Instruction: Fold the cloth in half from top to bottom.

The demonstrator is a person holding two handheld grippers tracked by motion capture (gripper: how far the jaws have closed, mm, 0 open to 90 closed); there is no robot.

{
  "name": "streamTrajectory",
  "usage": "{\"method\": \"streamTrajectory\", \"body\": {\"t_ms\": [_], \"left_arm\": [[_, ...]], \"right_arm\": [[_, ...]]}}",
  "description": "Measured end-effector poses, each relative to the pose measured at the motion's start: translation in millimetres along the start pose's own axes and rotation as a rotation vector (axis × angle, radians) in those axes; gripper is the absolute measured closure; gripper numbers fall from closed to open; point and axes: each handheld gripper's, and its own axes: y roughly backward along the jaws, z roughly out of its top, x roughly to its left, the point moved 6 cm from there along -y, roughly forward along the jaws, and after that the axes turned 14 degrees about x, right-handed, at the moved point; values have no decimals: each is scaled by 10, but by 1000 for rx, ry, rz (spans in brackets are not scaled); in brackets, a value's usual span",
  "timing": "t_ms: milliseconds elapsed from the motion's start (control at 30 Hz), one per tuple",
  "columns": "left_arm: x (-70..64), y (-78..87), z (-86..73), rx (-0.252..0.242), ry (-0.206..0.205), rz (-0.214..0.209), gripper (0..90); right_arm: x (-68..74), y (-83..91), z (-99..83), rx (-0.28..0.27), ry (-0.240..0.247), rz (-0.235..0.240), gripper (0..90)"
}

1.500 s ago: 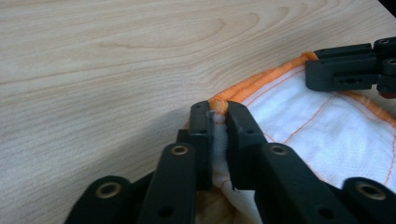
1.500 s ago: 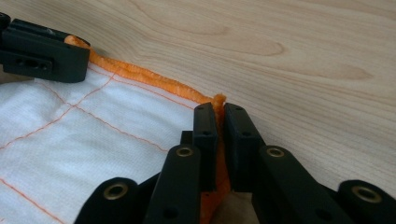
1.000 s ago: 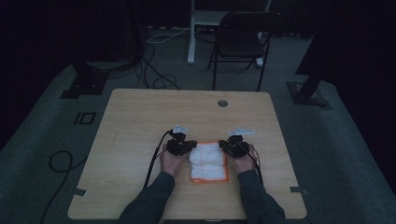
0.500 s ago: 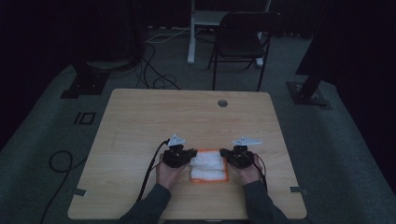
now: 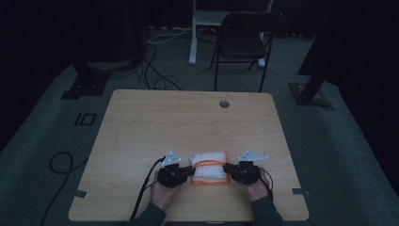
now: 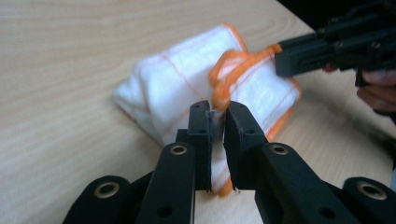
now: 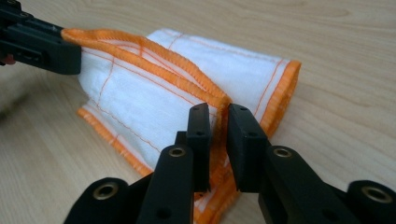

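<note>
Cloth (image 5: pixel 210 166) is what I am handling: a white towel with orange hems, folded into a small pad and lying near the tabletop's (image 5: pixel 188 122) front edge, about midway between its front corners. I am judging it light, soft and limp, likely to sag and unfold wherever it is not held, so the stitched orange hem is the firmest place to grip, and lifting wants both ends taken together. My left gripper (image 6: pixel 217 122) is pinching that hem at the pad's left end, its jaws nearly pressed together on the fabric. My right gripper (image 7: pixel 218 122) is doing the same at the right end, clamping the raised orange edge. Between them the top layer is lifting slightly off the pad. Compared with a second ago, I am seeing the cloth and both hands sitting closer to the front edge, and the pad looking narrower front to back.
</note>
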Motion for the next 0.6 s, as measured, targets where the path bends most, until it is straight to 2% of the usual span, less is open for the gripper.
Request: {"method": "streamTrajectory", "body": {"t_ms": [33, 67, 167, 200, 233, 267, 300, 367, 500, 533, 600], "left_arm": [[0, 0, 0, 0, 0, 0, 811], [7, -16, -61, 23, -5, 2, 809], [35, -25, -102, 31, 0, 13, 789], [111, -8, -116, 28, 18, 30, 785], [111, -8, -116, 28, 18, 30, 777], [192, 11, -82, 14, 44, 48, 774], [192, 11, -82, 14, 44, 48, 769], [274, 4, 26, 6, 64, 63, 750], [261, -53, 133, 8, 51, 59, 694], [204, -116, 185, 16, 31, 52, 677], [157, -164, 183, 30, 20, 50, 667]], "right_arm": [[-2, 2, -11, 1, 3, -1, 792], [-1, 5, -21, 3, 0, 1, 793], [3, 7, -42, 5, 1, 4, 806], [11, 7, -67, 10, 6, 5, 821], [17, 11, -75, 9, 7, 4, 826], [23, 14, -80, 8, 9, 7, 830], [23, 14, -80, 8, 9, 7, 830], [46, 25, -90, 11, 16, 10, 834], [61, 33, -97, 9, 25, 13, 835], [67, 44, -102, 7, 27, 15, 835], [63, 62, -101, -2, 30, 17, 824]]}}
